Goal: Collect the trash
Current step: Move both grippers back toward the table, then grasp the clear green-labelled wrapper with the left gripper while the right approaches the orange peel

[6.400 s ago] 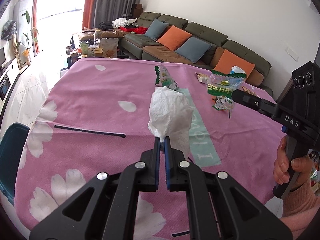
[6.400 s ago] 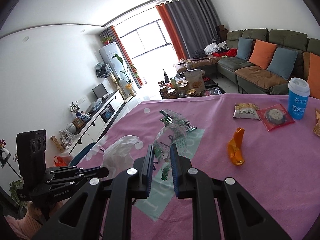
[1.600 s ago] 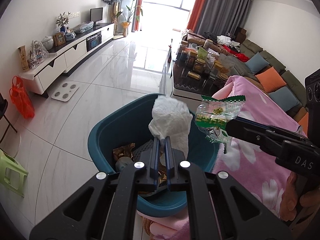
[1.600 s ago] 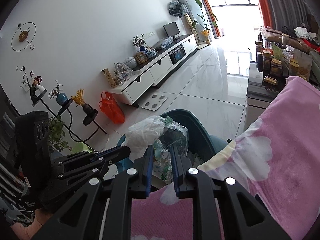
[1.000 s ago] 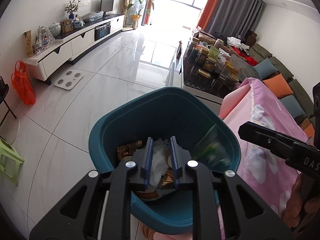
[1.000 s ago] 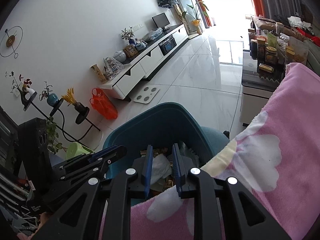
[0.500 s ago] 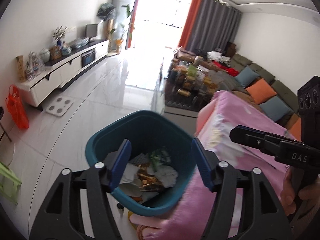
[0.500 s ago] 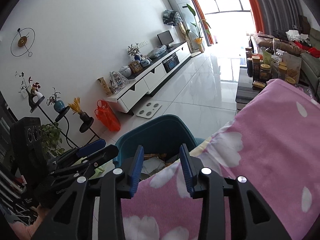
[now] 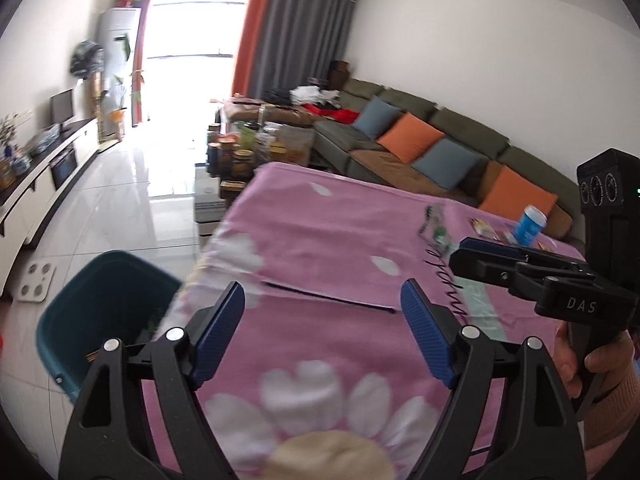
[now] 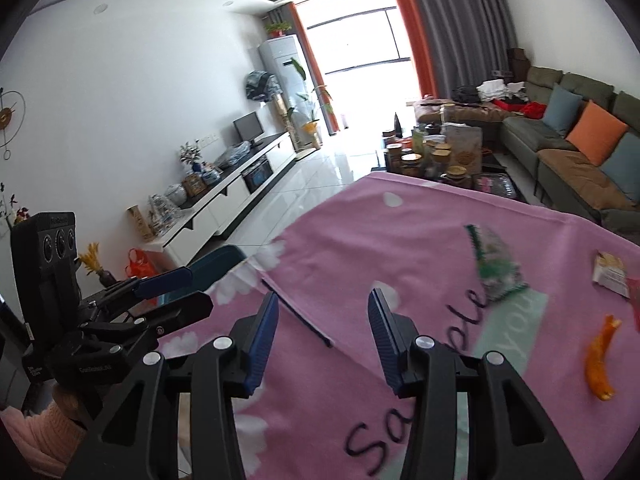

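The teal bin (image 9: 100, 308) stands on the floor at the table's left corner with wrappers inside; its rim (image 10: 218, 262) also shows in the right wrist view. My left gripper (image 9: 322, 296) hangs over the pink flowered tablecloth (image 9: 320, 232), jaws opening, nothing between them. My right gripper (image 10: 324, 300) is beside it over the cloth, jaws also opening and empty. On the table lie a green wrapper (image 10: 496, 264), an orange peel (image 10: 598, 360), a snack packet (image 10: 610, 272), a blue cup (image 9: 530, 226) and a thin black stick (image 10: 298, 312).
A low table crowded with jars (image 9: 240, 152) stands beyond the far table edge. A green sofa with orange and blue cushions (image 9: 420, 140) runs along the right wall. A white TV cabinet (image 10: 224, 200) lines the left wall, with a floor scale (image 9: 34, 282) near the bin.
Both grippers let their trash fall into the bin, then swung up and right from over the bin to over the table. Their jaws have spread wider.
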`<state>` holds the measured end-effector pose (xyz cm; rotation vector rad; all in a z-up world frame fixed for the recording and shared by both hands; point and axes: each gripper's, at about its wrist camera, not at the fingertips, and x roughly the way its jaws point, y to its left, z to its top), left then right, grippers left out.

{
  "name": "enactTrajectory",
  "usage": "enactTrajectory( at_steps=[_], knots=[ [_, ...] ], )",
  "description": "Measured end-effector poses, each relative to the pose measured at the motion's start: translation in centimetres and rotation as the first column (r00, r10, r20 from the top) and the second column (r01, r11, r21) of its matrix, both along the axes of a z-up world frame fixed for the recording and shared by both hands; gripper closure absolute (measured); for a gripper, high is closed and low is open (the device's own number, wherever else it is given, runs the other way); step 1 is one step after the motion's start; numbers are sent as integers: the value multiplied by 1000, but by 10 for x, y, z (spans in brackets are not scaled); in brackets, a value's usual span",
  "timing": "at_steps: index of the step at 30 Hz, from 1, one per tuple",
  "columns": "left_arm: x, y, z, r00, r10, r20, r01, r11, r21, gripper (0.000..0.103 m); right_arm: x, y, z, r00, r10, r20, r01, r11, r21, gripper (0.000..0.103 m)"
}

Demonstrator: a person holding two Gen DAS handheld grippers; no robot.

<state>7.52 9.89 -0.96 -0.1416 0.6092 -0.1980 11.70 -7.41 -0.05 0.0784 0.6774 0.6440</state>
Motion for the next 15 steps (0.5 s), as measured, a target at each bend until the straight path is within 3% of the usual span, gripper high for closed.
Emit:
enactTrajectory(
  at_steps=[6,15],
  knots=[
    [25,-48,-4,997,-71,-37,72,996,46,24,-9,-60,-9,991,-136,-1,136,990,-30,58],
    [44,-89,-5,992,-117,-56,122,988,93,24,-12,-109,-18,970,-242,-1,242,970,-28,54]
  ],
)
